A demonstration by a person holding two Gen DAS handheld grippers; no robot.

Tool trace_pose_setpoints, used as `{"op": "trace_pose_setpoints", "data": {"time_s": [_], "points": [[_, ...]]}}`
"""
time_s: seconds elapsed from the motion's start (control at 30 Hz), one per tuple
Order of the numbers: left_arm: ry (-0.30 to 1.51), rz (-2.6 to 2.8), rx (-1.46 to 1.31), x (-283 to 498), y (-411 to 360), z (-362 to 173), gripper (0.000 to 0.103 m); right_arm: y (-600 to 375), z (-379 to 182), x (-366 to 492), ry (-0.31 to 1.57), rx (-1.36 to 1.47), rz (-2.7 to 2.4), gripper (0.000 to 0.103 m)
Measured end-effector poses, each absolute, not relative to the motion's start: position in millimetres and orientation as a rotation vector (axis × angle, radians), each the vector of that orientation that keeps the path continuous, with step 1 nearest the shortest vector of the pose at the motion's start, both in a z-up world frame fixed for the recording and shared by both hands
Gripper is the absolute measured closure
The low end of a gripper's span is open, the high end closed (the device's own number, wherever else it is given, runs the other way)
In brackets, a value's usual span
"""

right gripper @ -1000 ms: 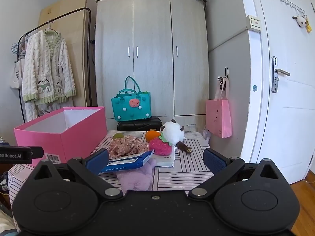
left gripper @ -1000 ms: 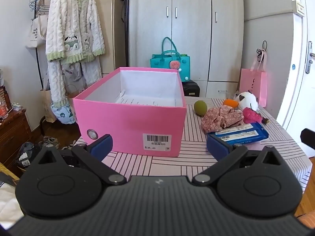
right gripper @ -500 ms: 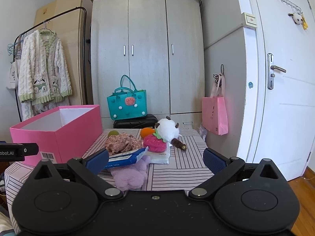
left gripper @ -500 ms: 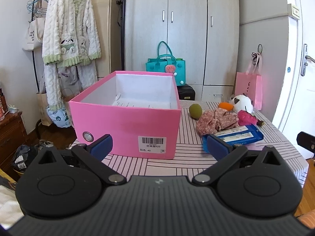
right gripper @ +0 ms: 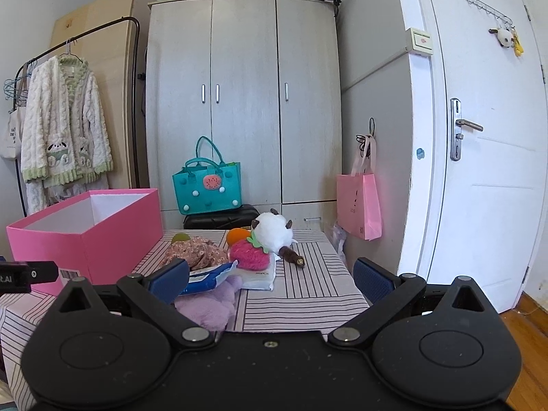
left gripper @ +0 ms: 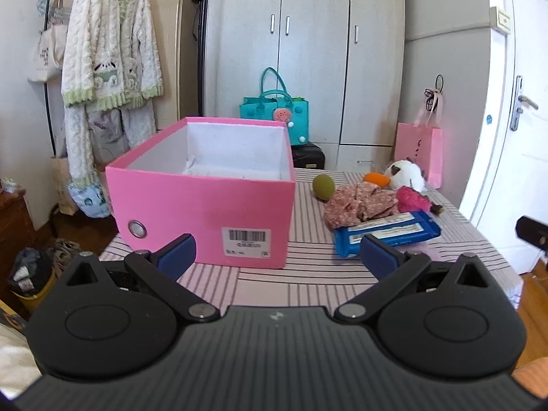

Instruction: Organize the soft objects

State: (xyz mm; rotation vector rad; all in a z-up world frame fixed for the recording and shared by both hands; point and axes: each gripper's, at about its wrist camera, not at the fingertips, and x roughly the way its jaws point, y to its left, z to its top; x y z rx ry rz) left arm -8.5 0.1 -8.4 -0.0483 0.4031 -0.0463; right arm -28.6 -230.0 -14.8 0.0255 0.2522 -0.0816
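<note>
Soft objects sit bunched at the right half of the striped desk [left gripper: 308, 274], well apart from nothing but each other: a floral cloth [left gripper: 359, 202], a pink strawberry plush [left gripper: 412, 198], a white plush animal [left gripper: 406, 173], an orange ball [left gripper: 376, 178], an olive-green ball [left gripper: 323, 187] and a blue wipes pack [left gripper: 387, 231], which lies partly over the cloth's near edge. In the right wrist view a lilac plush [right gripper: 212, 301] lies nearest the desk's front edge, touching the wipes pack. The pink box [left gripper: 205, 212] stands on the left half with its top open and its white inside showing only some paper, so it reads as the place meant to take the pile; having the pile just beside its right wall keeps each carry short.

The left tool [left gripper: 277, 250] is held low and level before the desk's near edge, pointing at the box's labelled front, its blue fingers [left gripper: 178, 251] spread wide with nothing between them. The right tool [right gripper: 270, 279] is also level, aimed over the pile toward the wardrobe, fingers wide apart and empty; its left finger [right gripper: 169, 279] overlaps the wipes pack in the view, but whether it touches cannot be told. Judging by this, no item is yet taken, and the lilac plush looks the easiest first pick for the right tool.
</note>
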Motion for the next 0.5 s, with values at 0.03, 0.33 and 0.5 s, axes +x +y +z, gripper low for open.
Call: {"op": "trace_pose_setpoints", "data": {"time_s": [0.03, 0.33, 0.5], "points": [[0.403, -0.051, -0.059, -8.8, 0.5, -8.4, 0.0, -230.3, -15.4, -28.9, 0.251, 0.026, -0.08, 0.0], [0.409, -0.054, -0.038, -8.1, -3.6, -11.8, 0.0, -232.0, -17.2, -27.7, 0.256, 0.035, -0.074, 0.0], [0.409, -0.05, -0.034, -7.8, -4.4, -12.5, 0.0, -231.8, -19.6, -25.2, 0.265, 0.033, -0.066, 0.0]]}}
